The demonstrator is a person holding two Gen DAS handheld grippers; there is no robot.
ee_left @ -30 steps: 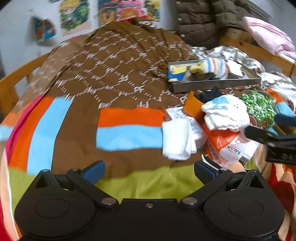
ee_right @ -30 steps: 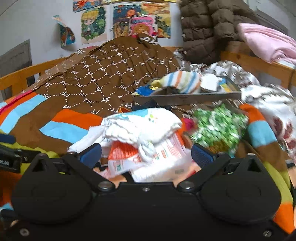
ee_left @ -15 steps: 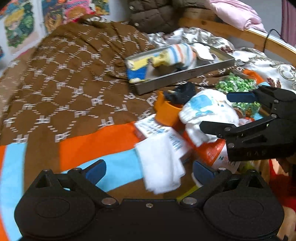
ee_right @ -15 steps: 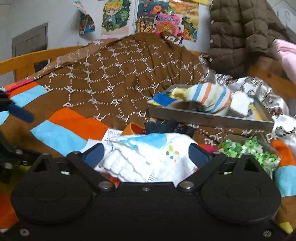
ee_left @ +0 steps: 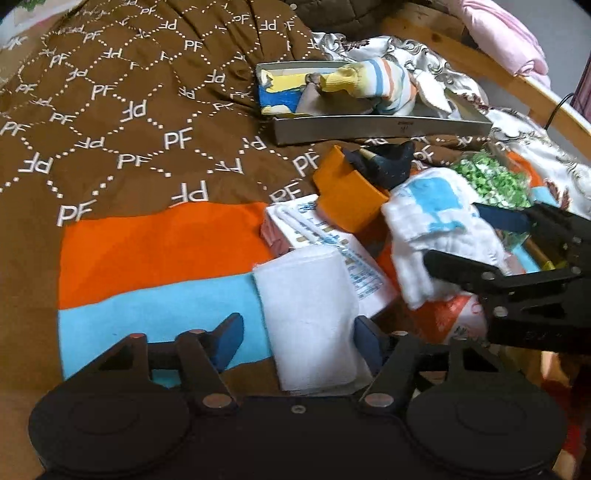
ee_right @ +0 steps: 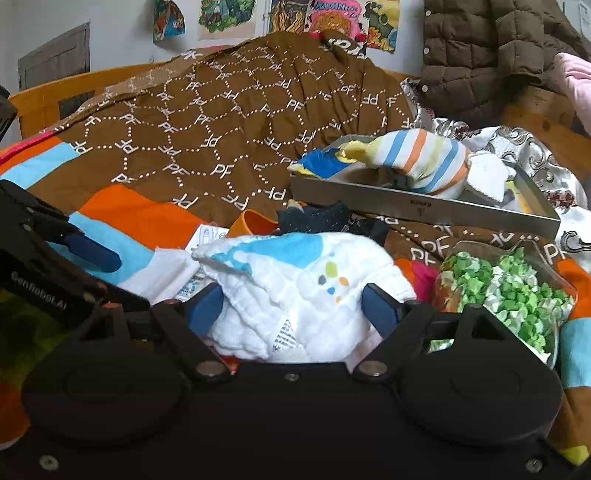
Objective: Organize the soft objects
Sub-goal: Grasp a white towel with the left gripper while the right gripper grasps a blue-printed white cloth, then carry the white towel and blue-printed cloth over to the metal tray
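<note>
The left gripper (ee_left: 297, 341) is closing its fingers around the plain white cloth (ee_left: 310, 317), not squeezing yet. The right gripper (ee_right: 293, 308) is closing around the spotted cloth (ee_right: 306, 284), fingers apart, beside the tray (ee_right: 424, 205).

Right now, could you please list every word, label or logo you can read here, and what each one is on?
"PF": repeated in white across the brown quilt.
"GenRobot.AI": on the left gripper's body, seen from the right wrist.
Print on the white box: too blurred to read.
Mark on the tray wall: too small.
Lettering on the orange packet and wall posters: unreadable.
</note>
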